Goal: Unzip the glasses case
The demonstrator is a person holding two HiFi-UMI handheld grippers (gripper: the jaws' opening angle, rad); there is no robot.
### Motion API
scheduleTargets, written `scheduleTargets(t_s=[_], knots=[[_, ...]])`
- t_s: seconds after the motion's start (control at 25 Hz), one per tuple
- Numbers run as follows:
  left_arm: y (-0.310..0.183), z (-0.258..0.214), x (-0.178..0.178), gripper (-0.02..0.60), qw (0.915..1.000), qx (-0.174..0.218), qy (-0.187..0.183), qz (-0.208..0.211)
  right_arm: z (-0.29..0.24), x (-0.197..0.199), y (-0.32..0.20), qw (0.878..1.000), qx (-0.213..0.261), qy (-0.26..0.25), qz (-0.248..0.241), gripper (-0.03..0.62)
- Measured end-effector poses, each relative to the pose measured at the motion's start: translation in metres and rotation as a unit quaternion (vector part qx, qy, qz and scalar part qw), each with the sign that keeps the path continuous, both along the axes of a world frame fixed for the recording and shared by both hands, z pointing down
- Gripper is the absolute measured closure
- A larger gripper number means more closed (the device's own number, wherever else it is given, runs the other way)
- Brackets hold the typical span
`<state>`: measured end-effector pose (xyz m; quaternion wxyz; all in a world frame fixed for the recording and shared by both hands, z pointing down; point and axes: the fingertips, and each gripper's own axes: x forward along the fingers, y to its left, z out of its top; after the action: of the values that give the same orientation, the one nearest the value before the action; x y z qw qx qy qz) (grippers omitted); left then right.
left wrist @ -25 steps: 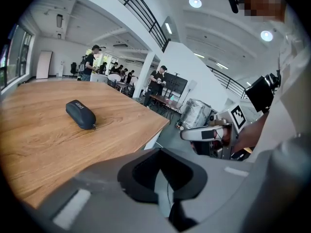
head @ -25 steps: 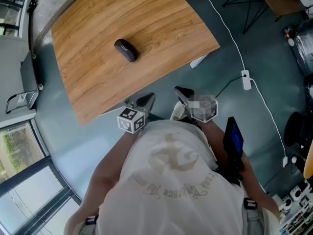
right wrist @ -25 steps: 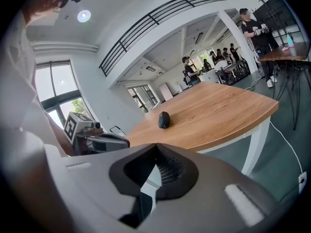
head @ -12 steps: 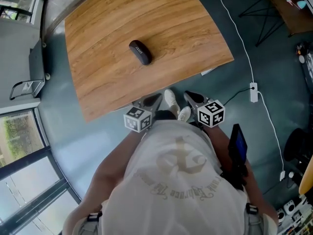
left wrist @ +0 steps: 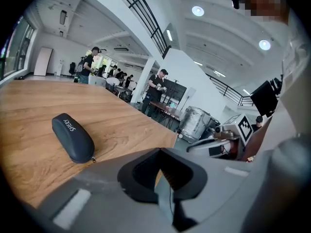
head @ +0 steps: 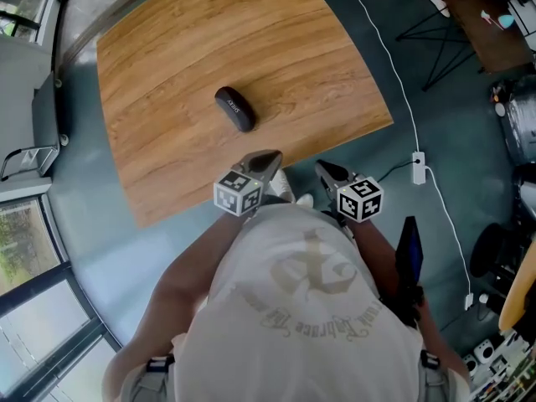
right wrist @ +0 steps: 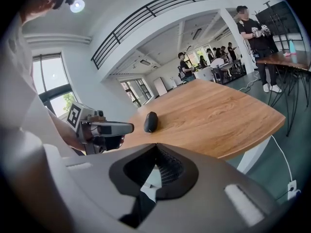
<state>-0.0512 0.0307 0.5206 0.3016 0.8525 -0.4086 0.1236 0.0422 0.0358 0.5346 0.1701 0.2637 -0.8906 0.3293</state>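
Note:
The dark oval glasses case [head: 234, 109] lies zipped shut on the wooden table [head: 318, 65], a little left of its middle. In the left gripper view the case [left wrist: 73, 137] sits ahead and to the left, its zip pull at the near end. My left gripper [head: 270, 157] is shut and empty, its tip just over the table's near edge, short of the case. Beside it to the right, my right gripper [head: 322, 167] is shut and empty, off the table's edge. From the right gripper view the case [right wrist: 151, 122] shows beyond the left gripper [right wrist: 116, 128].
A white cable with a power strip [head: 420, 167] runs over the floor right of the table. A tripod [head: 435, 32] and another table stand at the far right. Windows [head: 25, 249] are at the left. Several people stand far across the hall [left wrist: 158, 89].
Both grippers have moved forward toward the table. The left went further, and its tip now reaches over the near edge. The case has not moved on the table.

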Motion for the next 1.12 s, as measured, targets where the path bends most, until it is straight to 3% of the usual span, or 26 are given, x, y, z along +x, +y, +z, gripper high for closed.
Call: scheduleTargets(t_s=[0.32, 0.72, 0.96, 1.12], knots=[[-0.025, 0.009, -0.044, 0.580, 0.9992, -0.011, 0.021, -0.031, -0.003, -0.049, -0.036, 0.999, 0.013, 0.012, -0.045, 0.586], [-0.049, -0.001, -0.108, 0.580, 0.9937, -0.005, 0.036, -0.106, -0.012, -0.099, -0.069, 0.993, 0.053, 0.037, -0.094, 0.586], [-0.049, 0.010, -0.134, 0.580, 0.9823, -0.029, 0.046, -0.179, -0.013, -0.107, -0.076, 0.991, 0.056, 0.033, -0.119, 0.586], [-0.051, 0.025, -0.155, 0.580, 0.9635, -0.080, 0.075, -0.244, -0.012, -0.108, -0.076, 0.989, 0.047, 0.031, -0.138, 0.586]])
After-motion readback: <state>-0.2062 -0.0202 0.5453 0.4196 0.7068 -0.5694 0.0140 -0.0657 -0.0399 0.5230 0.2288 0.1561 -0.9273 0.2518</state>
